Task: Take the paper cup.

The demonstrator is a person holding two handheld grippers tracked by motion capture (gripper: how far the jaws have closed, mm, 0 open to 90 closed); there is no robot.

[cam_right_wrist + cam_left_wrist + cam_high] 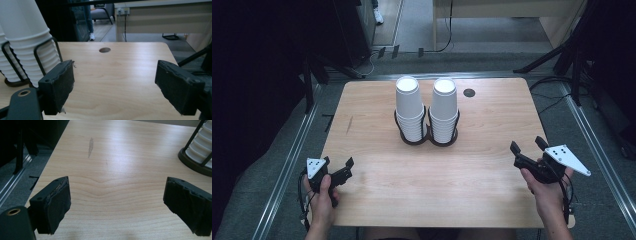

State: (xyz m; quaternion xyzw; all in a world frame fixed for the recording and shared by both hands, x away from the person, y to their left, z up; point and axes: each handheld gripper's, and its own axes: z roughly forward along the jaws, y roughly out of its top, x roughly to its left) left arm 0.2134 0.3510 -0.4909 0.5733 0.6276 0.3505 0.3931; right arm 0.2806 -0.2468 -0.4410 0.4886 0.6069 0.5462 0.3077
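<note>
Two tall stacks of white paper cups, one on the left point(409, 107) and one on the right point(445, 107), stand upright in a black wire holder point(430, 140) at the middle back of the wooden table point(427, 185). My left gripper point(338, 161) rests low near the front left corner, open, with bare wood between its jaws point(116, 202). The holder's base point(197, 165) sits far off at its upper right. My right gripper point(527, 144) hovers at the front right, open and holding nothing point(115, 85). The cup stack point(25, 37) rises to the left of its jaws.
A dark round cable hole point(469, 92) lies in the tabletop behind the right stack, also seen as the cable hole point(104, 50) ahead of the right gripper. Metal floor rails run along both table sides. Black tripod legs point(562, 55) stand at the back right.
</note>
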